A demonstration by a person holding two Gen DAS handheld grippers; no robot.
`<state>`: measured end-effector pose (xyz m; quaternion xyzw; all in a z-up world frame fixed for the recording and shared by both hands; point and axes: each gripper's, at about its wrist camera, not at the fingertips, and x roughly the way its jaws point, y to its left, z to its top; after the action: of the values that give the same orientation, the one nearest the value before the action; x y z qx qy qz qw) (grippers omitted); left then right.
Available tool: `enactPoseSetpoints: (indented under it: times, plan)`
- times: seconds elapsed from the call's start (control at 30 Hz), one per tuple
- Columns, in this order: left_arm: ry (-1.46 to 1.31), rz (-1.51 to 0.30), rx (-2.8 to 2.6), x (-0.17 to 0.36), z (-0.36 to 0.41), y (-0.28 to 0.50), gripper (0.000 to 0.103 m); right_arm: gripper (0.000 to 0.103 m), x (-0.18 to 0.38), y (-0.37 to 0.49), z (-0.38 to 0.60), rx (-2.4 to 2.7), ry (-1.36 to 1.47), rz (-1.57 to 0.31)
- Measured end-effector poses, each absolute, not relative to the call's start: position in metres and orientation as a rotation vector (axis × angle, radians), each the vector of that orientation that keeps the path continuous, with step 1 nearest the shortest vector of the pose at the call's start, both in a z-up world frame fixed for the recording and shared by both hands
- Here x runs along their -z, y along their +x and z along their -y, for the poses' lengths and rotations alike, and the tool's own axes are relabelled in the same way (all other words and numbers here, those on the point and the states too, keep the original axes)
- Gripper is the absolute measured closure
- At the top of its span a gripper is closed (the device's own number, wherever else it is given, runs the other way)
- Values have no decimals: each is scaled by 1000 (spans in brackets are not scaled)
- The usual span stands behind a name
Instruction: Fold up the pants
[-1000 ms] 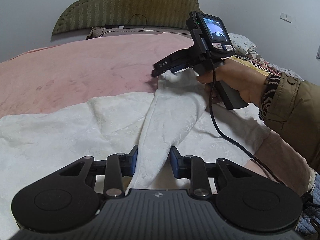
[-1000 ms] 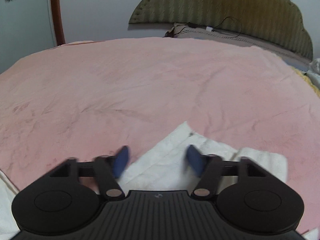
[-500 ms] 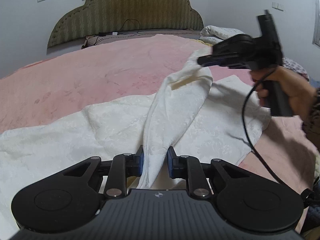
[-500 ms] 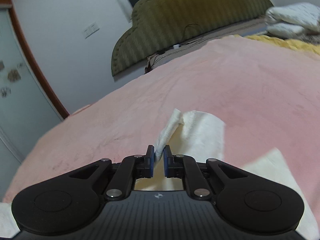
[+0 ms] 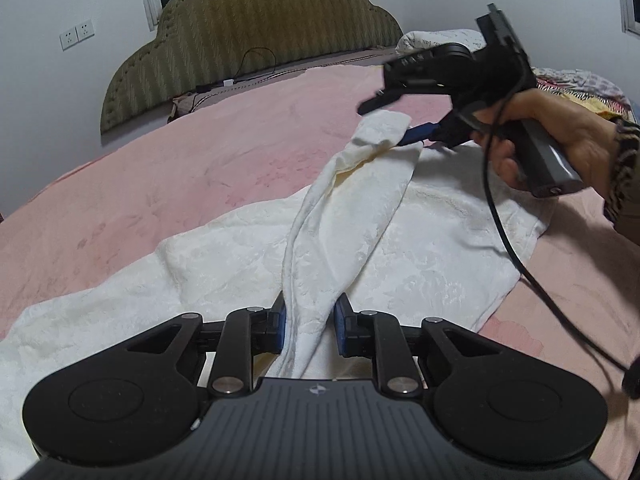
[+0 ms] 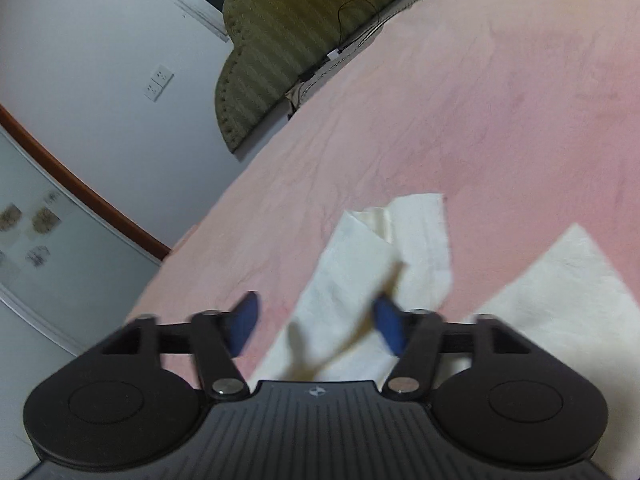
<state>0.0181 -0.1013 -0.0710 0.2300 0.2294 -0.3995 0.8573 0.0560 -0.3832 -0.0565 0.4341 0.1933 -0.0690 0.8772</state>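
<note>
White textured pants [image 5: 248,256] lie spread on a pink bedspread [image 5: 180,152]. One fold of them rises as a ridge from my left gripper [image 5: 309,322], which is shut on it, up to a raised corner [image 5: 384,132]. My right gripper [image 5: 394,120] hovers at that corner in the left wrist view. In the right wrist view the right gripper [image 6: 318,320] is open, its blue pads wide apart and blurred, with the pants corner [image 6: 400,248] lying loose between and beyond them.
An olive padded headboard [image 5: 256,36] stands at the far end of the bed, with a black cable [image 5: 256,60] along it. Pillows and patterned bedding [image 5: 576,84] lie at the far right. The right gripper's cord [image 5: 504,232] hangs over the pants.
My right gripper was shut on the pants corner half a second ago and has now opened, letting the corner go. My left gripper stays shut on the fold.
</note>
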Motion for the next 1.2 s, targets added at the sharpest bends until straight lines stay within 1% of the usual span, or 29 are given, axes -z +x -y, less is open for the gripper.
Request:
enactPoseSetpoints:
  times: [0.07,0.1,0.13,0.17,0.27,0.37,0.43,0.5,0.53,0.57,0.63,0.77,0.83,0.9,1.07,1.2]
  plan:
    - [490,-478,833,72,102,17,81,37,55,62,384,157,880,-392]
    - [492,-477,830,72,103,16,81,59,55,63,384,163,867,-390]
    - [491,-477,828,73,102,17,81,89,57,65,385,168,869,-394]
    - [488,-478,825,73,103,17,82,95,60,66,388,172,890,-398]
    - [453,-489,803,71,102,20,87,96,58,68,396,148,939,-384]
    - [362,-497,745,61,96,29,88,96,17,71,394,82,871,-319]
    - [287,-438,664,48,90,28,88,96,-23,62,386,-12,811,-187]
    - [243,-337,605,36,85,19,88,96,-66,39,374,-108,704,-13]
    - [246,-288,594,31,84,13,88,96,-80,24,369,-127,653,52]
    - [267,-252,604,28,85,6,90,96,-87,11,368,-119,628,78]
    - [362,-230,654,33,94,-7,90,96,-77,-16,375,-42,655,72]
    - [532,-268,782,66,111,-29,90,96,-4,-65,399,222,803,-107]
    - [571,-290,822,78,114,-33,90,95,31,-93,407,286,925,-143]
    - [575,-303,841,81,112,-32,90,95,51,-113,409,322,985,-158]
    - [526,-325,869,68,95,-23,91,95,47,-139,397,351,951,-165]
    - [560,-328,917,65,90,-32,91,96,40,-148,390,376,875,-209]
